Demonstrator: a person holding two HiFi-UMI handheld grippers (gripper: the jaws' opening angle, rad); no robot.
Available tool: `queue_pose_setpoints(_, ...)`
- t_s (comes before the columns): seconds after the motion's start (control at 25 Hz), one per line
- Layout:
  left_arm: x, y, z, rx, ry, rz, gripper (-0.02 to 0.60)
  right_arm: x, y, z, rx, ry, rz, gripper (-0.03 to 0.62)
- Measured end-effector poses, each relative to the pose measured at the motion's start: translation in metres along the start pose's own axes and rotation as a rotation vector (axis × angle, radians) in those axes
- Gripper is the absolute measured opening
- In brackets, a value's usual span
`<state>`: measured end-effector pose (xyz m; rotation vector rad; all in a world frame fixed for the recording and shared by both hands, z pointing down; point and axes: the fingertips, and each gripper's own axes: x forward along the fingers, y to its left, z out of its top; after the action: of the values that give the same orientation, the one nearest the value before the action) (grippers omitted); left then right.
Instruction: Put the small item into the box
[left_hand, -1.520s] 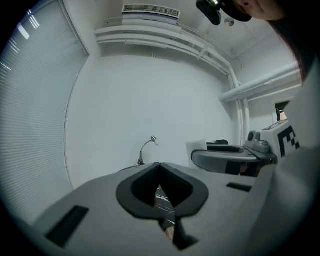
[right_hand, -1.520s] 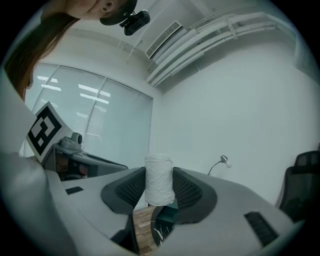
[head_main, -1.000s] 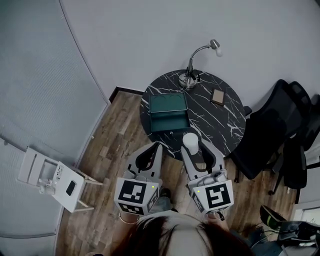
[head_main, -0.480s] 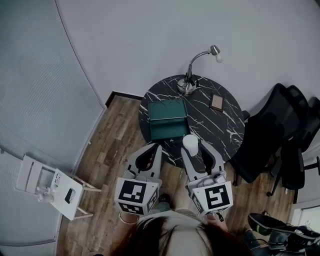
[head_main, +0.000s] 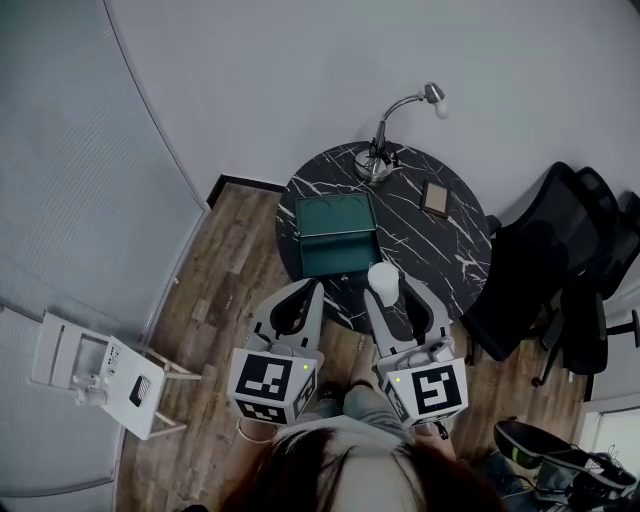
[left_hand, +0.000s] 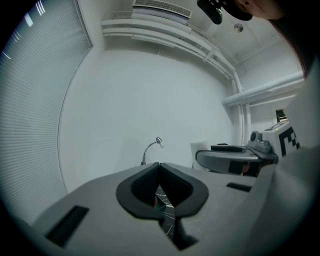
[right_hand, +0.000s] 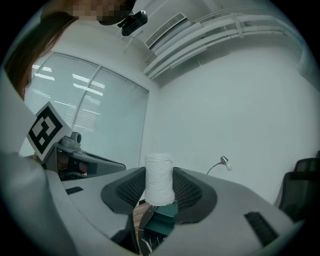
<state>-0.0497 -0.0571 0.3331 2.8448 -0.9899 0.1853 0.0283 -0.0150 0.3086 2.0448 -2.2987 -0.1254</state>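
The right gripper (head_main: 391, 296) is clamped on a small white cylindrical spool of thread (head_main: 382, 281), held upright between its ribbed black pads (right_hand: 192, 192). The spool hangs over the near edge of the round black marble-patterned table (head_main: 440, 240), just short of the open dark green rectangular box (head_main: 336, 214), whose lid stands raised. The left gripper (head_main: 316, 289) hovers beside it over the wooden floor (head_main: 215, 290), its jaws closed tip to tip with nothing between them.
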Motion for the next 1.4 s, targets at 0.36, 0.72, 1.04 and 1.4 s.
queue_pose_setpoints(0.36, 0.024, 0.002, 0.003, 0.000, 0.004, -0.008, 0.008, 0.014, -0.015, -0.006, 0.002, 0.012, 0.004, 0.184)
queue_pose_setpoints(0.72, 0.057, 0.004, 0.010, 0.009, 0.009, 0.005, 0.008, 0.034, -0.042, -0.012, 0.003, 0.015, 0.020, 0.184)
queue_pose_setpoints(1.04, 0.086, 0.007, 0.013, 0.008, 0.011, 0.020, 0.008, 0.055, -0.063, -0.018, 0.003, 0.022, 0.046, 0.184)
queue_pose_setpoints(1.4, 0.112, 0.015, 0.015, -0.003, 0.016, 0.055, 0.009, 0.081, -0.078, -0.028, -0.007, 0.044, 0.100, 0.184)
